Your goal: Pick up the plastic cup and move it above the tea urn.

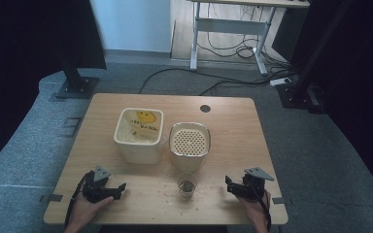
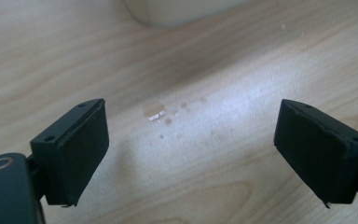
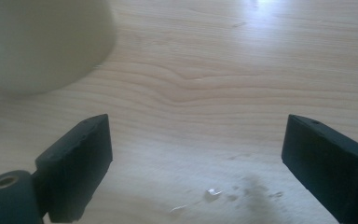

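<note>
Evidently both tongs rest low at the near edge of the tabletop (image 1: 233,116), and the nearest thing to them is the small glass cup (image 1: 186,187) standing between them, just in front of the perforated-lid canister (image 1: 189,143); the cream tub (image 1: 139,134) sits to the canister's left. The left tongs (image 1: 118,188) gape wide with nothing between the jaws, and the right tongs (image 1: 229,184) stand equally wide and empty. To take the cup well, one pair should come in level from the side, square its pads on the cup's wall below the rim, and close gently, since the glass is small and would tip easily; crumbs (image 2: 168,120), or possibly droplets, are scattered around it. The cup is apart from both tongs, roughly midway, slightly nearer the right.
</note>
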